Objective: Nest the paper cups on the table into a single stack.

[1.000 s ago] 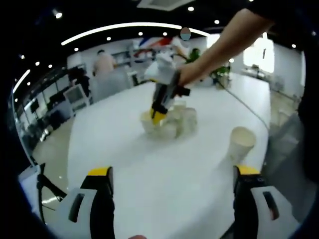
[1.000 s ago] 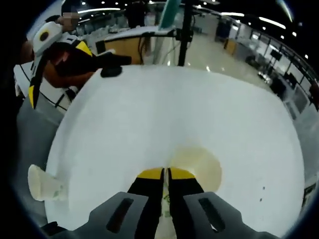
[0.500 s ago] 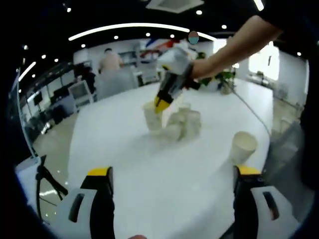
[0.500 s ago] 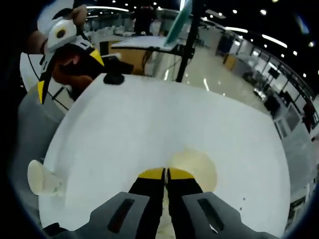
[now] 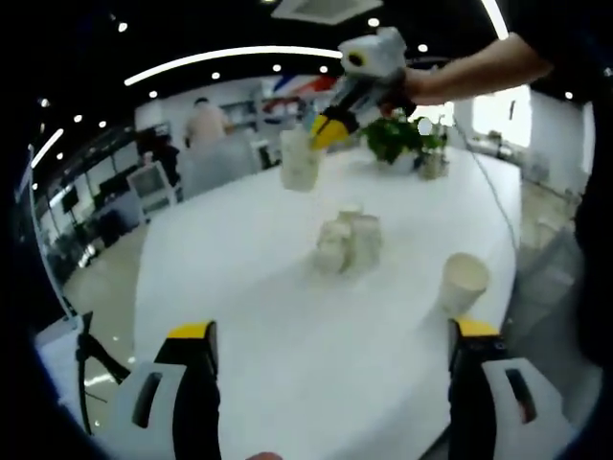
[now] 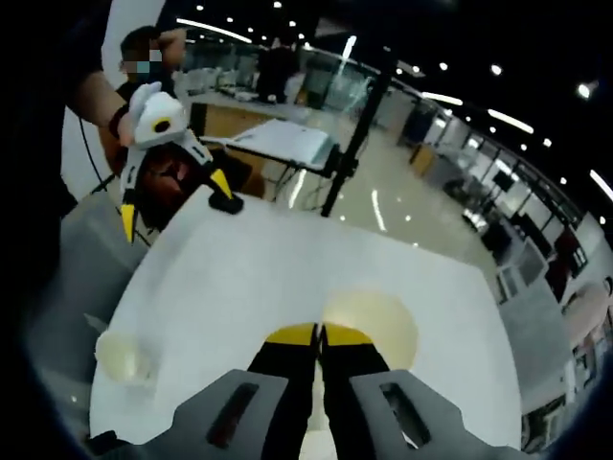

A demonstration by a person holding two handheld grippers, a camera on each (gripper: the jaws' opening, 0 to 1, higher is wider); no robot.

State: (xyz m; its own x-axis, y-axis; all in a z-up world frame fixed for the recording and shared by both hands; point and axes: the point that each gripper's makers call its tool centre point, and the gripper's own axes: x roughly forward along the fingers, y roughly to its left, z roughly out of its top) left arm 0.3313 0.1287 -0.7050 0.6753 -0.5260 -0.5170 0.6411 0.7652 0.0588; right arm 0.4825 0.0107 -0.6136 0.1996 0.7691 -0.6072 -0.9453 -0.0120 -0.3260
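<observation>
Right gripper (image 5: pixel 324 132) pinching a cream paper cup (image 5: pixel 298 159) aloft at 12 o'clock over the white round worktop (image 5: pixel 287 316); left gripper (image 5: pixel 330 335) fingers spread wide, gripping nothing; cluster of paper cups (image 5: pixel 348 240) centre, lone cup (image 5: pixel 464 281) at 3 o'clock

Too blurred to count: cluster of paper cups (image 5: pixel 347 240) mid surface (image 5: pixel 259 316). Near wall of the gripped cup (image 6: pixel 372 324) hidden behind the right gripper (image 6: pixel 319 333) in the right gripper view. Lower bodies of the left gripper (image 5: pixel 330 331) cut off at the picture's bottom edge.
</observation>
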